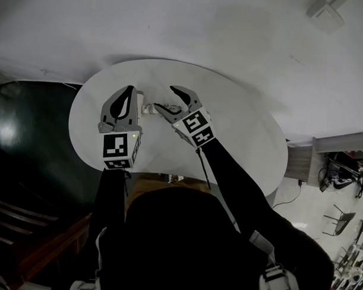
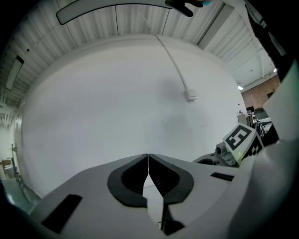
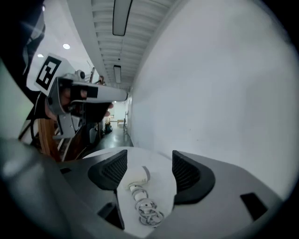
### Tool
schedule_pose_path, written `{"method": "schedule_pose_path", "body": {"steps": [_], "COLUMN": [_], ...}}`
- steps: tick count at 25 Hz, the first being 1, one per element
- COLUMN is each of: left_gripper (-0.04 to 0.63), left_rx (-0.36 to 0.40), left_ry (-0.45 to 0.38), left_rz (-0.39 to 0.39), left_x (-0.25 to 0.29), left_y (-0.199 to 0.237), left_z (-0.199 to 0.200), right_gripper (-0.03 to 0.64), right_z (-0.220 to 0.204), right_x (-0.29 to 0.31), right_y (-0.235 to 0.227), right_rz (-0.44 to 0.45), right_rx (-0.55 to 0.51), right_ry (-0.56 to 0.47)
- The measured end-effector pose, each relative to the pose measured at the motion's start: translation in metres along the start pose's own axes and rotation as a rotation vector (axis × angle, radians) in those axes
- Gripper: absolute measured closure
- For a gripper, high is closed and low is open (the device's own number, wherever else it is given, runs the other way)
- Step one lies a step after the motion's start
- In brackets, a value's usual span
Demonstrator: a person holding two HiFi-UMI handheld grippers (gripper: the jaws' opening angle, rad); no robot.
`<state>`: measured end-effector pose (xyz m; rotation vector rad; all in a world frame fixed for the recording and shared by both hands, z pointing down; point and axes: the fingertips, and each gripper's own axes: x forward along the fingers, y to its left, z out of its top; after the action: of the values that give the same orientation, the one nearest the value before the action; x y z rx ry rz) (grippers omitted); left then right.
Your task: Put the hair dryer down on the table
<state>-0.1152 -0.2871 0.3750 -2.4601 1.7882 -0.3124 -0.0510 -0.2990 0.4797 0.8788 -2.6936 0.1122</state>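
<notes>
A white hair dryer (image 1: 148,108) lies on the white oval table (image 1: 241,131) near its far edge, with its coiled white cord (image 1: 165,105) beside it. My right gripper (image 1: 164,98) hangs open above it, touching nothing. In the right gripper view the hair dryer (image 3: 138,176) and the cord (image 3: 147,207) show on the table between the open right gripper (image 3: 149,161) jaws. My left gripper (image 1: 133,89) is shut and empty, just left of the dryer. In its own view the left gripper (image 2: 148,156) has its jaws pressed together and faces the white wall.
A white wall stands right behind the table, with a cable duct (image 2: 189,95) on it. Dark floor (image 1: 33,136) lies to the left. A low cabinet (image 1: 339,144) and chairs stand at the right. The person's dark sleeves fill the bottom of the head view.
</notes>
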Motion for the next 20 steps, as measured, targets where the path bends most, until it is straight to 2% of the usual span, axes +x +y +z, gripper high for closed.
{"method": "schedule_pose_path", "body": {"steps": [4, 9, 15, 20], "left_gripper": [0.578, 0.578, 0.578, 0.578], "left_rx": [0.025, 0.033, 0.036, 0.044], "left_ry": [-0.001, -0.022, -0.053, -0.079], "left_rz": [-0.019, -0.032, -0.071, -0.122], "left_x": [-0.001, -0.004, -0.003, 0.000], "left_y": [-0.011, -0.018, -0.036, -0.059], "left_z": [0.008, 0.019, 0.032, 0.041], "right_gripper": [0.305, 0.307, 0.316, 0.365], "right_z": [0.029, 0.059, 0.069, 0.071], "right_x": [-0.029, -0.060, -0.093, -0.116], "right_y": [-0.013, -0.021, -0.032, -0.035], "right_rz": [-0.093, -0.152, -0.245, -0.313], "right_rx": [-0.015, -0.040, -0.017, -0.008], "right_ry": [-0.100, -0.177, -0.220, -0.241]}}
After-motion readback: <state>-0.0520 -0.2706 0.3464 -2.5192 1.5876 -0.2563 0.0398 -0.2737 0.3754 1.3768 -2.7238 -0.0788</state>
